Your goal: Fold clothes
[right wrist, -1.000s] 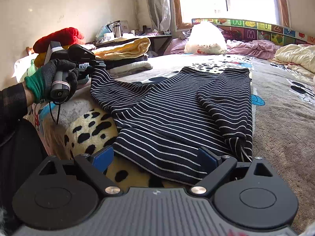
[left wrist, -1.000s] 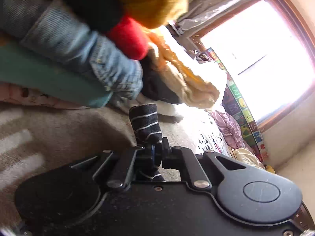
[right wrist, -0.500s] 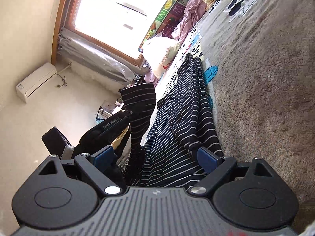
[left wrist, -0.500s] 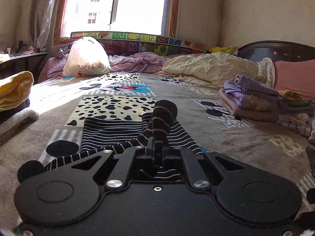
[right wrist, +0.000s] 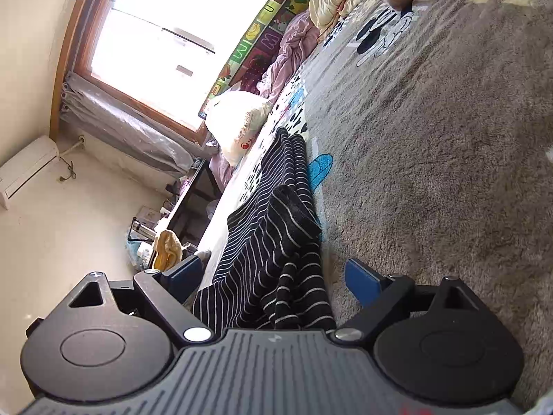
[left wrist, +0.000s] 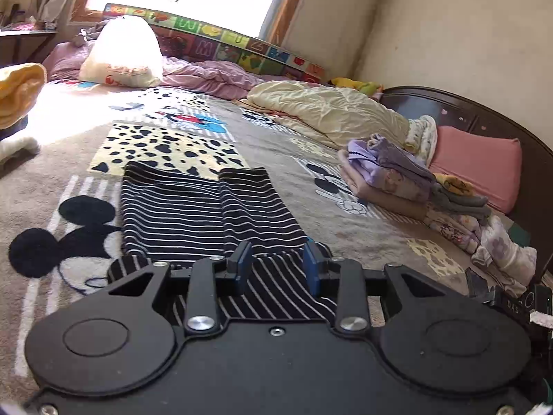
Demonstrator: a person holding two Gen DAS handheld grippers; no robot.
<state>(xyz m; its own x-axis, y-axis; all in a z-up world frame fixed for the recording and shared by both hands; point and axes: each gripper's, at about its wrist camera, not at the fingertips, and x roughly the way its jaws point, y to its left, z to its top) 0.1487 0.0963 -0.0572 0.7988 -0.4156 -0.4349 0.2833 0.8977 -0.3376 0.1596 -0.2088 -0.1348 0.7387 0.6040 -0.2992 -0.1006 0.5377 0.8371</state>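
The striped garment lay flat on the bed's cartoon-print blanket, dark with thin white lines, a narrower panel folded over along its right side. Its long axis ran straight away from the left claw toward the window, and its near end passed under that claw's blue pads. The left claw stood part-way apart with only cloth beneath it, gripping nothing. In the right wrist view the same garment lay bunched and rumpled close in front of the right claw, whose pads were spread wide to either side of the cloth without pinching it. Both claws sat at the garment's near end, so any fold carried along its length would likely run away from them. A stack of folded clothes rested well apart, toward the headboard.
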